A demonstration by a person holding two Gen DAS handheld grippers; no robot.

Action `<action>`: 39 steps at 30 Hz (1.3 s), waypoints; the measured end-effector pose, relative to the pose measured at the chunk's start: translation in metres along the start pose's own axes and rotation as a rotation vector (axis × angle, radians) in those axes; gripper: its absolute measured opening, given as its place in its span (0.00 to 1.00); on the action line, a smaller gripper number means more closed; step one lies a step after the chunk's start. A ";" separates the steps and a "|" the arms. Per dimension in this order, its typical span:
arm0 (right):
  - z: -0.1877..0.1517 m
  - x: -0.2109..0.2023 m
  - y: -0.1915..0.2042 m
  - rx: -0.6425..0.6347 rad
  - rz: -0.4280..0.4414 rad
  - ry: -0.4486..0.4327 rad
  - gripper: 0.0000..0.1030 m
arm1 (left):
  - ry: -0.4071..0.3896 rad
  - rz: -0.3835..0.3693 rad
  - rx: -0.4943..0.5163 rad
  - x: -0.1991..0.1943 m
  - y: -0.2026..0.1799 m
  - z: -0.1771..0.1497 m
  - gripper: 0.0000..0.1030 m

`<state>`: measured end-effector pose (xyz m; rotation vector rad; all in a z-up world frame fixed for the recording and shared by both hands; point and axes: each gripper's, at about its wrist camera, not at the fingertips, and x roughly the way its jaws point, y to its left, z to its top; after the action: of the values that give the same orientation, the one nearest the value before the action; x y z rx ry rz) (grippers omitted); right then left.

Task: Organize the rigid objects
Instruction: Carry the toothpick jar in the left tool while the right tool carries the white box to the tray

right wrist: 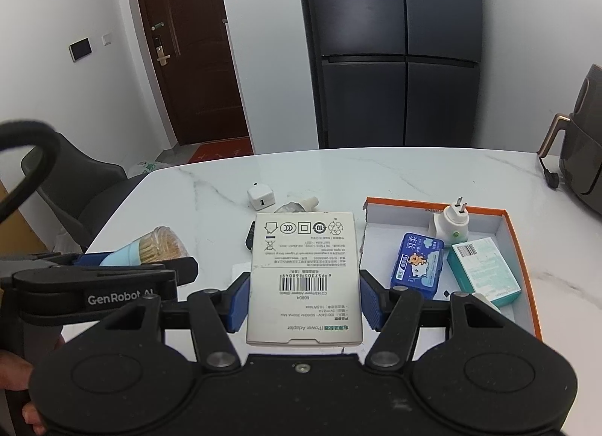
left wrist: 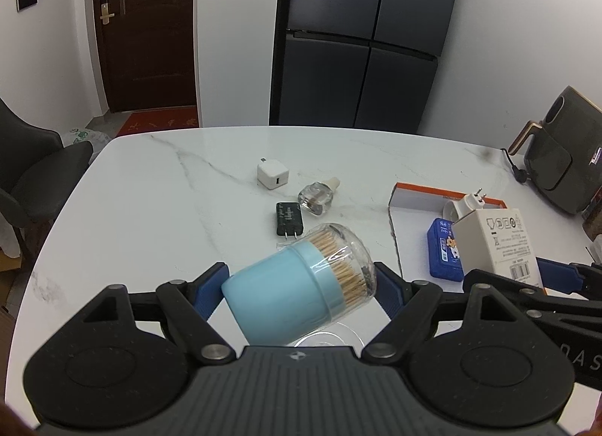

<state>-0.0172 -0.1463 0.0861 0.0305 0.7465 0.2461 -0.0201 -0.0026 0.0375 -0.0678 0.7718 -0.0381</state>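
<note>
My left gripper (left wrist: 301, 281) is shut on a light blue toothpick jar (left wrist: 286, 296) with a clear lid, held tilted above the marble table (left wrist: 150, 210). The right wrist view shows that jar (right wrist: 158, 246) at the left, in the left gripper (right wrist: 139, 261). My right gripper (right wrist: 304, 300) is shut on a flat white power adapter box (right wrist: 304, 278), label side up, also off the table. In the left wrist view this box (left wrist: 493, 240) and the right gripper (left wrist: 515, 270) are at the right edge.
An orange-rimmed open box (right wrist: 519, 247) at the right holds a blue case (right wrist: 415, 266), a white plug device (right wrist: 453, 227) and a teal carton (right wrist: 485, 270). A white charger cube (left wrist: 272, 176), glass bottle (left wrist: 316, 197) and black charger (left wrist: 289, 219) lie mid-table. Air fryer (left wrist: 557, 168) far right.
</note>
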 end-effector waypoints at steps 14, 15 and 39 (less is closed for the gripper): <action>-0.005 -0.010 -0.009 0.015 -0.021 0.001 0.69 | 0.007 -0.009 0.006 -0.002 -0.014 -0.005 0.80; -0.006 -0.011 -0.010 0.017 -0.023 0.002 0.69 | 0.008 -0.013 0.004 -0.002 -0.016 -0.005 0.80; -0.013 -0.029 -0.044 0.068 -0.082 0.002 0.69 | 0.026 -0.070 0.050 0.009 -0.056 -0.008 0.80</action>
<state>-0.0378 -0.1966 0.0909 0.0637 0.7565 0.1427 -0.0194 -0.0595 0.0299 -0.0465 0.7936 -0.1250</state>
